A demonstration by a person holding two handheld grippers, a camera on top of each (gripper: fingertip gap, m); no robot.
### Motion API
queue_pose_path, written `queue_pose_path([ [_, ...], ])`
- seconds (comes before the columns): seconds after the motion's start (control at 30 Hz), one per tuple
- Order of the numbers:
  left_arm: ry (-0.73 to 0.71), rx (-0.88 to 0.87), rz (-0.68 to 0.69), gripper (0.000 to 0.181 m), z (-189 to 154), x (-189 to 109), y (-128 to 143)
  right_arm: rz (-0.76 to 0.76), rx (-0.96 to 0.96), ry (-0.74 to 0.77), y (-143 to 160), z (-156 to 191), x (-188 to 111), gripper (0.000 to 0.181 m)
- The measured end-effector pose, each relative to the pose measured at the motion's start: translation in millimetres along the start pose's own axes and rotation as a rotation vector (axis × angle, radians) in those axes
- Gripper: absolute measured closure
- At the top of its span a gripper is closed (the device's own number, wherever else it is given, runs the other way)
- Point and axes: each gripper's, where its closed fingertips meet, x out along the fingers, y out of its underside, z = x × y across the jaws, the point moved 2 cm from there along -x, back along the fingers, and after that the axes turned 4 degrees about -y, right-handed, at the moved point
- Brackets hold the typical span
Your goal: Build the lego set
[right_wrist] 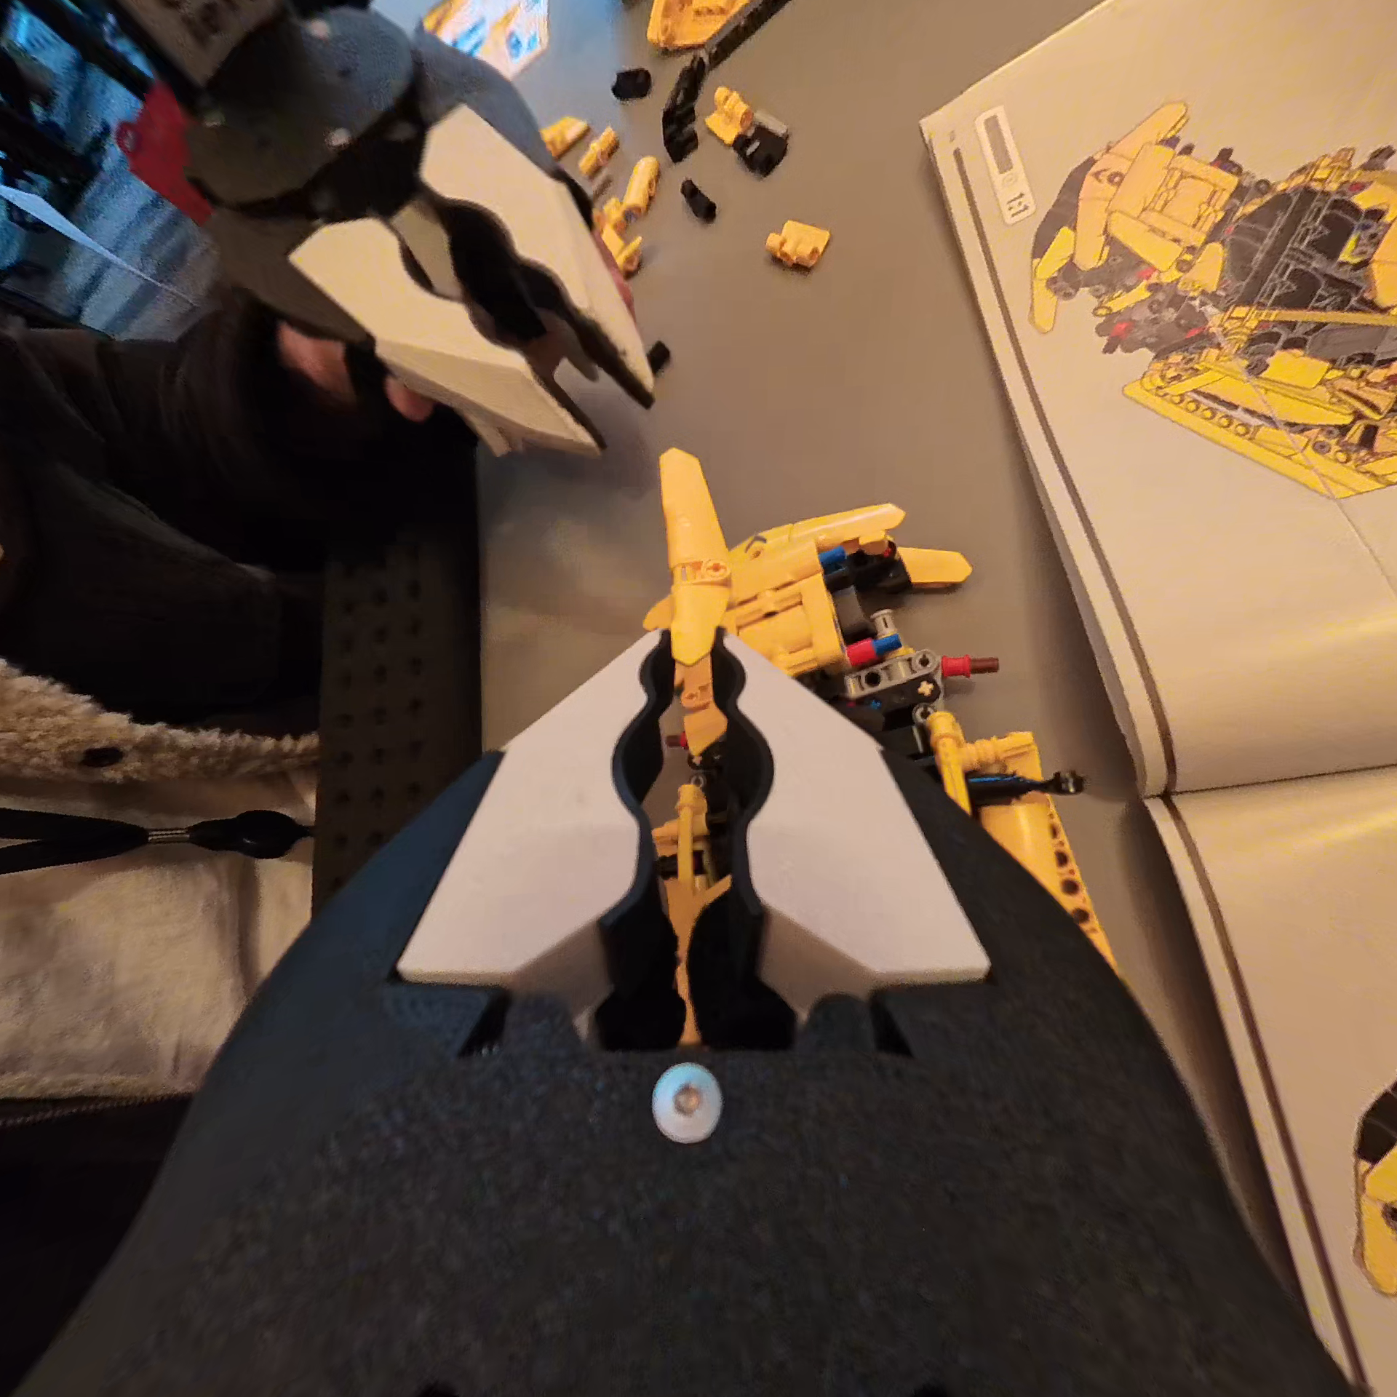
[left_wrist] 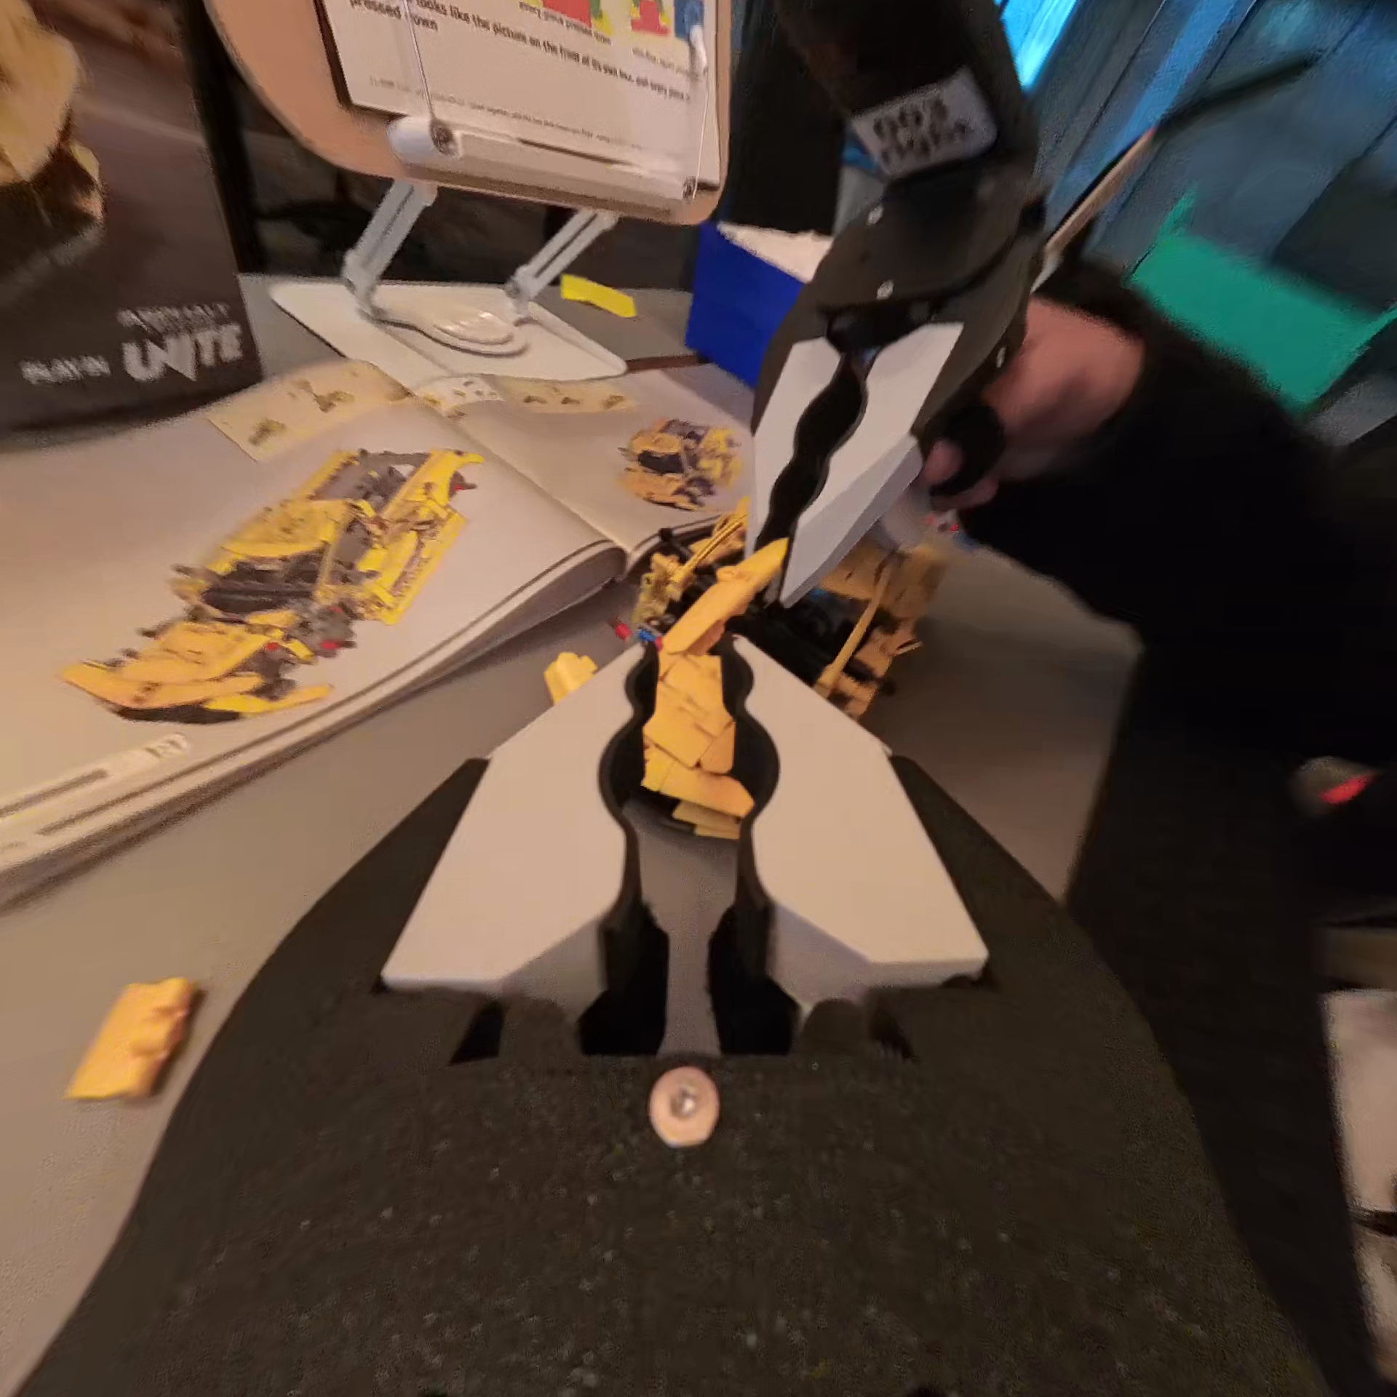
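Observation:
A part-built yellow and black lego model (right_wrist: 801, 597) lies on the grey table (right_wrist: 831, 378). A long yellow panel (right_wrist: 692, 559) sticks out from it. My right gripper (right_wrist: 692, 642) is shut on the near end of this panel; the left wrist view shows its tips (left_wrist: 771, 574) on the panel (left_wrist: 726, 597). My left gripper (left_wrist: 688, 654) is open, and blurred yellow parts of the model show through the gap between its fingers. In the right wrist view it (right_wrist: 627, 423) hovers open and empty just left of the panel's far tip.
An open instruction book (right_wrist: 1209, 529) lies right of the model. Several loose yellow and black parts (right_wrist: 797, 243) lie farther off. A yellow piece (left_wrist: 136, 1039) lies near the left gripper. A paper stand (left_wrist: 529, 113), blue box (left_wrist: 741, 302) and dark box (left_wrist: 113, 264) stand behind. There is about 6 centimeters between the tips of the two grippers. The left tips stand about 15 centimeters off the yellow piece (left_wrist: 136, 1039). It is also in sight in the right wrist view (right_wrist: 789, 243).

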Motion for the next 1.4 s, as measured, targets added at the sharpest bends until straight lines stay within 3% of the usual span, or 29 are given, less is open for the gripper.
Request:
queue_pose_path([
  [0.07, 0.082, -0.110, -0.020, 0.165, 4.9, -2.2, -4.3, 0.001, -0.034, 0.025, -3.2, -4.7, -1.2, 0.172],
  [0.13, 0.138, -0.197, -0.026, 0.160, 13.5, -0.4, -10.5, 0.024, -0.163, 0.142, -7.5, -16.4, -4.6, 0.172],
  [0.2, 0.198, -0.281, 0.012, 0.156, 21.0, 6.2, -15.2, 0.124, -0.341, 0.297, -7.3, -33.9, -7.2, 0.173],
  [0.27, 0.216, -0.291, 0.079, 0.156, 27.8, 17.1, -13.5, 0.241, -0.460, 0.357, -0.8, -45.1, -3.2, 0.173],
  [0.33, 0.198, -0.241, 0.145, 0.156, 34.9, 29.8, -7.4, 0.325, -0.477, 0.389, 5.9, -57.2, -0.2, 0.173],
  [0.43, 0.207, -0.161, 0.246, 0.156, 37.1, 41.8, 6.3, 0.252, -0.473, 0.297, -0.6, -50.6, 2.6, 0.173],
  [0.57, 0.178, -0.031, 0.287, 0.157, 42.0, 42.5, 9.6, 0.302, -0.481, 0.291, 5.4, -53.3, 1.4, 0.173],
  [0.8, 0.160, 0.332, 0.377, 0.162, 45.8, 43.3, 5.2, 0.450, -0.525, 0.396, 5.6, -61.5, 3.2, 0.172],
  [0.9, 0.227, 0.335, 0.395, 0.163, 42.9, 53.1, 11.5, 0.487, -0.537, 0.386, 4.8, -57.6, 8.8, 0.173],
  [1.07, 0.365, 0.205, 0.303, 0.163, 33.9, 58.7, 8.6, 0.542, -0.546, 0.428, 8.8, -60.5, 5.9, 0.172],
  [1.4, 0.342, 0.270, 0.296, 0.175, 34.0, 65.9, 26.4, 0.599, -0.531, 0.462, 14.7, -59.8, 0.2, 0.172],
])
